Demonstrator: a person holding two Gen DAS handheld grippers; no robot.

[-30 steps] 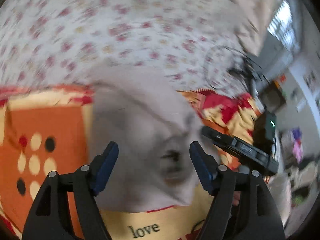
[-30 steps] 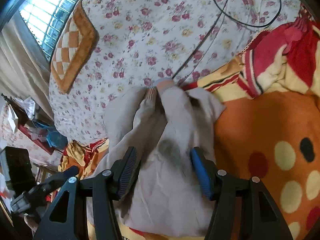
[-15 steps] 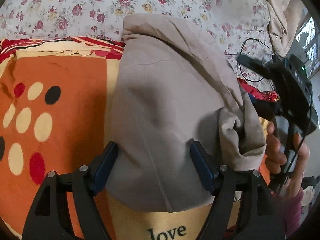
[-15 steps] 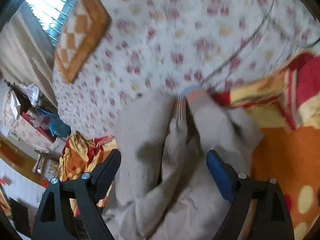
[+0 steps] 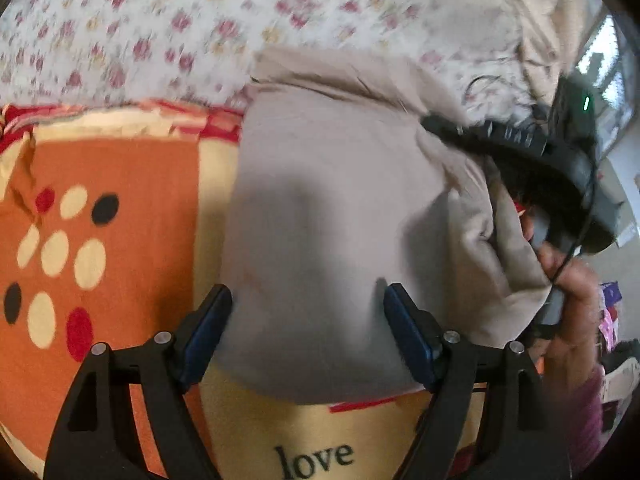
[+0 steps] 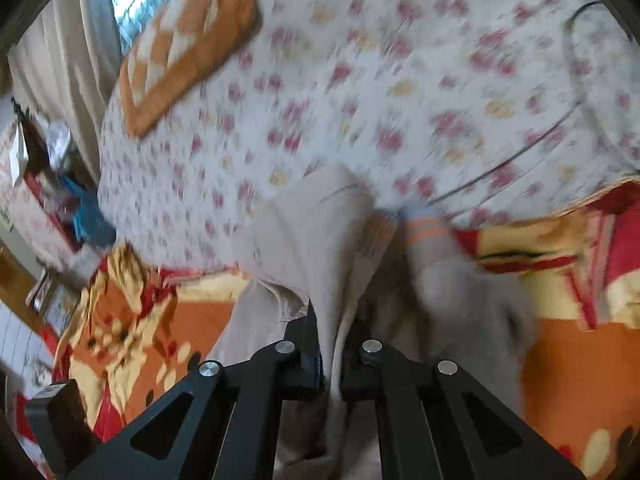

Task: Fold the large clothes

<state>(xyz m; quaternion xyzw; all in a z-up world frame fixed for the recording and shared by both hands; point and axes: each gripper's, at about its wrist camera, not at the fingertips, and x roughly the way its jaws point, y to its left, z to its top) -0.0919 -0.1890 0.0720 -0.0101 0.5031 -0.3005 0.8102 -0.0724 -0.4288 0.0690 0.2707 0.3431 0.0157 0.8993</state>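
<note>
A grey-beige garment lies folded on an orange dotted blanket. My left gripper is open just above the garment's near end, one blue pad at each side of it. In the left wrist view my right gripper sits at the garment's bunched right edge, held by a hand. The right wrist view shows that right gripper shut on a raised fold of the garment. A cuff with orange stripes lies beyond it. The view is blurred.
A floral bedsheet covers the bed beyond the blanket. An orange checked cushion lies at its far left and a black cable runs across it. The blanket's near part reads "love". Clutter stands beside the bed.
My right gripper stood wide open over the garment and has now closed on a fold of it. My left gripper has sunk a little toward the garment, still open.
</note>
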